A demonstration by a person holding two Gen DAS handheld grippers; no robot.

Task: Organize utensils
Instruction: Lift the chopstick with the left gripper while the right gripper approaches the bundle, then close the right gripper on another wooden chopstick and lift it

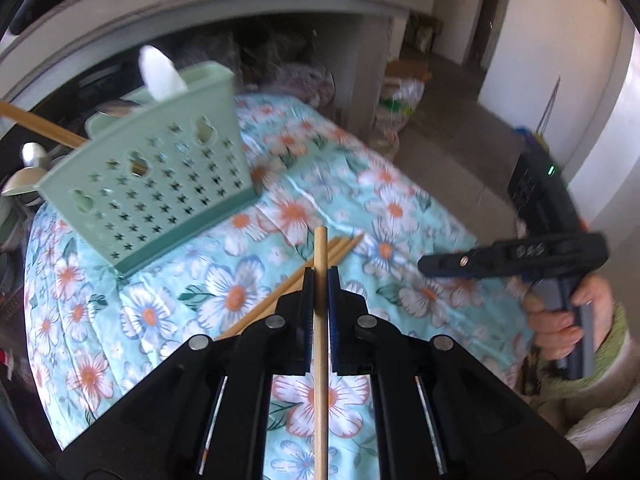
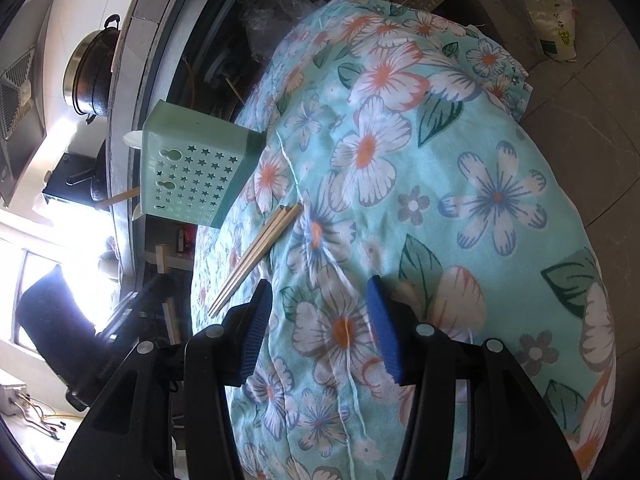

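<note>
My left gripper [image 1: 320,276] is shut on a single wooden chopstick [image 1: 320,344], which runs lengthwise between the pads and pokes out past the tips, lifted above the floral cloth [image 1: 280,208]. Several more chopsticks [image 1: 280,296] lie in a bundle on the cloth beneath it, also seen as the chopstick bundle [image 2: 260,250] in the right wrist view. A mint-green perforated utensil holder [image 1: 160,188] stands at the cloth's far left with a white spoon [image 1: 158,72] and a wooden handle [image 1: 40,124] in it; the same holder [image 2: 192,176] shows from the right. My right gripper [image 2: 320,332] hangs open over the cloth, holding nothing.
A person's hand [image 1: 560,320] holds the right gripper body [image 1: 520,256] at the right of the left wrist view. A grey counter [image 1: 240,4] runs behind the table. A dark pot [image 2: 92,68] sits on the counter. Bags [image 1: 400,100] lie on the tiled floor.
</note>
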